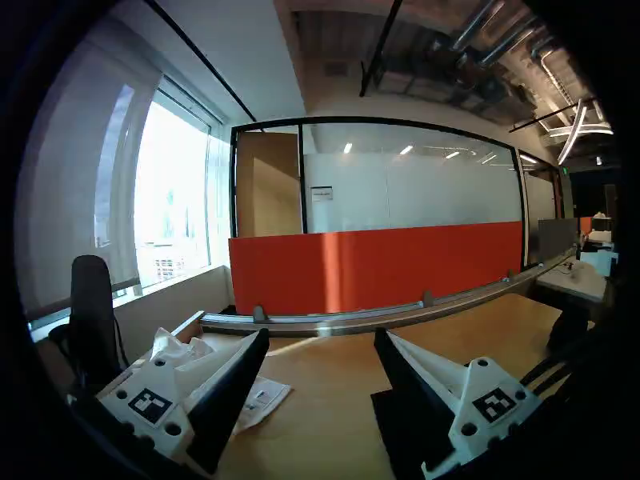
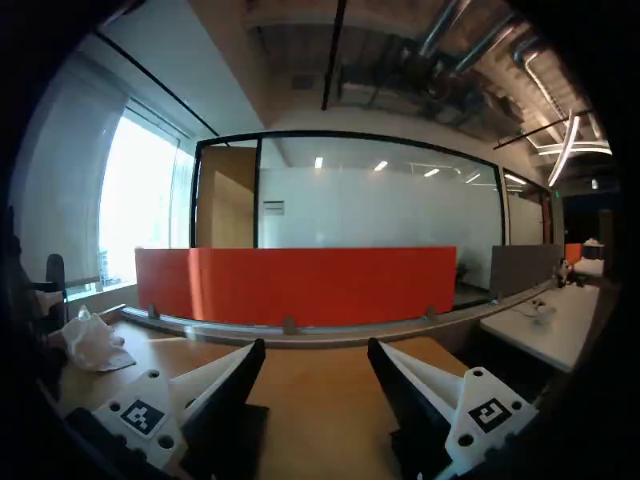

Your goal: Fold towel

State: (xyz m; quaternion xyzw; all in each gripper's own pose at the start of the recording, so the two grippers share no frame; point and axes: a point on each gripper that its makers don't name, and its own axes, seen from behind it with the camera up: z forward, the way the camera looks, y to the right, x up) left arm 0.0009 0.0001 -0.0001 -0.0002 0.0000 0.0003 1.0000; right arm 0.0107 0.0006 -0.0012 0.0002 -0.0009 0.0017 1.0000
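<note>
My left gripper (image 1: 320, 340) stands open above the wooden desk (image 1: 336, 400), with nothing between its white and black fingers (image 1: 240, 372). A crumpled white cloth (image 1: 172, 348) lies on the desk to the left, partly behind the left finger. My right gripper (image 2: 316, 348) is open too, held over the same desk (image 2: 320, 400) with an empty gap between its fingers (image 2: 404, 384). In the right gripper view a crumpled white cloth (image 2: 90, 340) rests at the far left of the desk, well away from the fingers.
A red divider panel (image 1: 376, 268) (image 2: 296, 284) runs along the desk's far edge. A sheet of paper (image 1: 260, 400) lies near the left finger. A black chair (image 1: 92, 316) stands at the left by the window. Another white desk (image 2: 552, 328) lies to the right.
</note>
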